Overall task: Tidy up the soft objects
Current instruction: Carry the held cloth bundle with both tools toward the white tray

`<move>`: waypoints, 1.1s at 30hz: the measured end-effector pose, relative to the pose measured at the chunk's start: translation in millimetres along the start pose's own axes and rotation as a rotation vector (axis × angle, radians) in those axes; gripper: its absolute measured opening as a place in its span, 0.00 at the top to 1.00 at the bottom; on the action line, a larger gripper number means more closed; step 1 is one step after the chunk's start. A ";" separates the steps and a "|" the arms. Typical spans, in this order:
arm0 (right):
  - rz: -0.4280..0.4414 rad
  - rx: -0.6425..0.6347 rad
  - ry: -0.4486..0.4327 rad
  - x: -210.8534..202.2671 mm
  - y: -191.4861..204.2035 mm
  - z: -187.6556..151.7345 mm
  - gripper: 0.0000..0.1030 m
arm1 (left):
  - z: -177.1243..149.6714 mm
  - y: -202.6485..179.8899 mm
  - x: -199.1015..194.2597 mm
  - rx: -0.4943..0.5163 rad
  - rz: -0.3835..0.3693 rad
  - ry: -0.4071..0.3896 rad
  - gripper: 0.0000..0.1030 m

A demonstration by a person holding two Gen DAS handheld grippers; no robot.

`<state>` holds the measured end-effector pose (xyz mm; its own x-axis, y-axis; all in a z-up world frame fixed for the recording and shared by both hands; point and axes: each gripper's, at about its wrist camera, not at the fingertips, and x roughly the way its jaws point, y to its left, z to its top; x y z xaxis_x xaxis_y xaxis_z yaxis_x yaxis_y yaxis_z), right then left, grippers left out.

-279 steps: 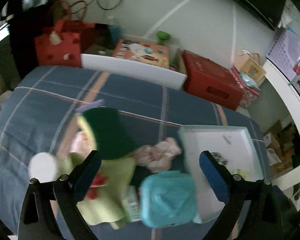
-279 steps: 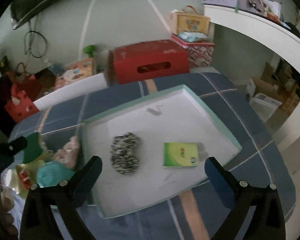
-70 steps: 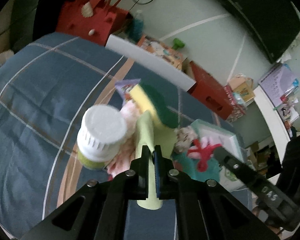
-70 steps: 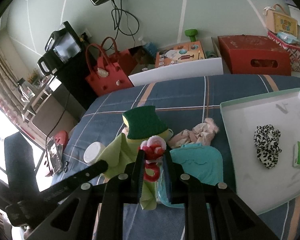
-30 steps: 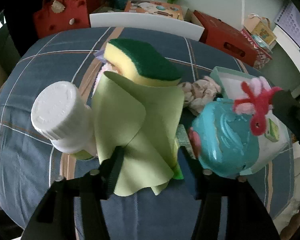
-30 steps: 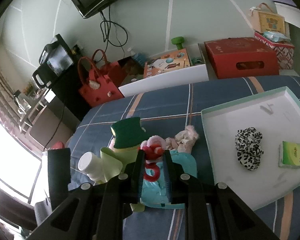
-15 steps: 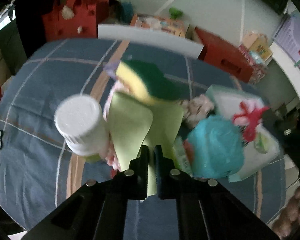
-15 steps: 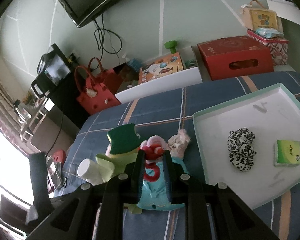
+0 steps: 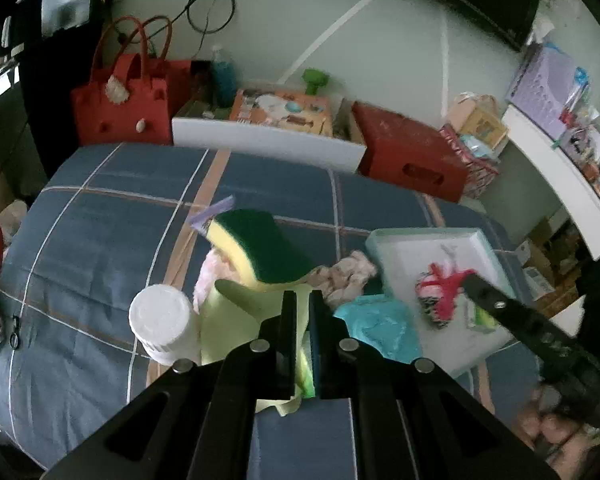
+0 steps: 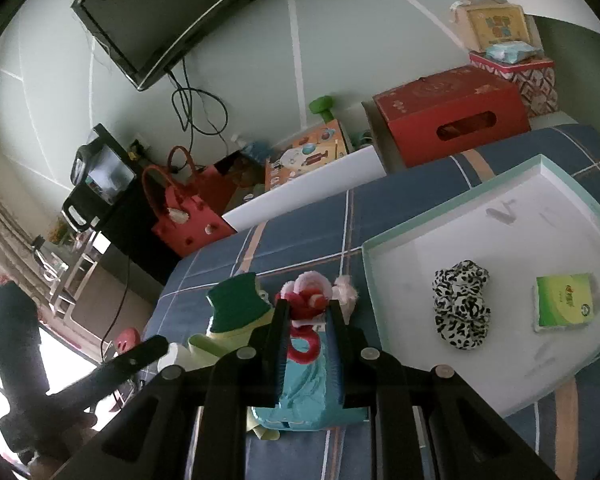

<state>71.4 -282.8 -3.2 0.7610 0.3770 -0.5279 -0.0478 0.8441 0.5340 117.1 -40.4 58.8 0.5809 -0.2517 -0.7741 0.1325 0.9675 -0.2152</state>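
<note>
My left gripper (image 9: pixel 303 300) is shut on a light green cloth (image 9: pixel 236 324) lying in a pile on the blue plaid bed. A yellow and green sponge (image 9: pixel 260 246) rests on the pile behind it. My right gripper (image 10: pixel 306 312) is shut on a red and pink plush toy (image 10: pixel 308 300), held above a teal pouch (image 10: pixel 308 392). In the left wrist view the toy (image 9: pixel 444 280) hangs over the white tray (image 9: pixel 404 256). The tray (image 10: pixel 540 216) holds a leopard scrunchie (image 10: pixel 460 304) and a green tissue pack (image 10: pixel 564 300).
A white-capped jar (image 9: pixel 162 324) stands left of the cloth. A crumpled pink fabric (image 9: pixel 348 272) lies between sponge and tray. A red bag (image 9: pixel 124 100), a white board (image 9: pixel 268 144) and a red box (image 9: pixel 412 160) line the far edge of the bed.
My right gripper has carried the plush toy to the right, over the tray's near edge. My left gripper stays shut on the green cloth and has shifted slightly.
</note>
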 end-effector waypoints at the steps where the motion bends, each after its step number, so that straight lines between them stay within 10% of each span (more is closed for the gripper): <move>1: 0.000 0.000 -0.001 -0.2 -0.5 0.4 0.82 | 0.6 2.4 6.1 -0.001 0.011 0.022 0.95; 4: 0.002 0.000 -0.003 0.0 -1.6 1.0 0.82 | 3.3 6.8 25.6 0.015 0.089 0.082 0.92; 6: 0.002 0.002 -0.003 0.3 -1.8 1.1 0.82 | 4.7 9.0 34.0 0.035 0.139 0.101 0.79; 8: 0.003 0.003 -0.002 0.3 -1.9 1.0 0.82 | 10.0 8.7 40.4 0.068 0.179 0.120 0.40; 11: 0.006 0.004 -0.005 -0.7 -2.9 1.4 0.82 | 21.7 5.6 41.8 0.135 0.233 0.120 0.37; 27: -0.002 0.025 0.009 3.2 -8.3 1.5 0.82 | 23.9 8.5 101.2 0.332 0.252 0.373 0.40; 29: -0.004 0.027 0.010 3.7 -9.4 1.7 0.82 | 22.4 8.7 102.4 0.332 0.254 0.377 0.74; 33: -0.008 0.031 0.010 4.4 -10.9 2.4 0.82 | 23.6 12.2 95.8 0.292 0.254 0.348 0.94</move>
<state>76.8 -291.2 -9.7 0.7546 0.3742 -0.5390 -0.0217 0.8352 0.5495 193.4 -52.2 -4.0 0.3290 0.0474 -0.9431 0.2692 0.9526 0.1418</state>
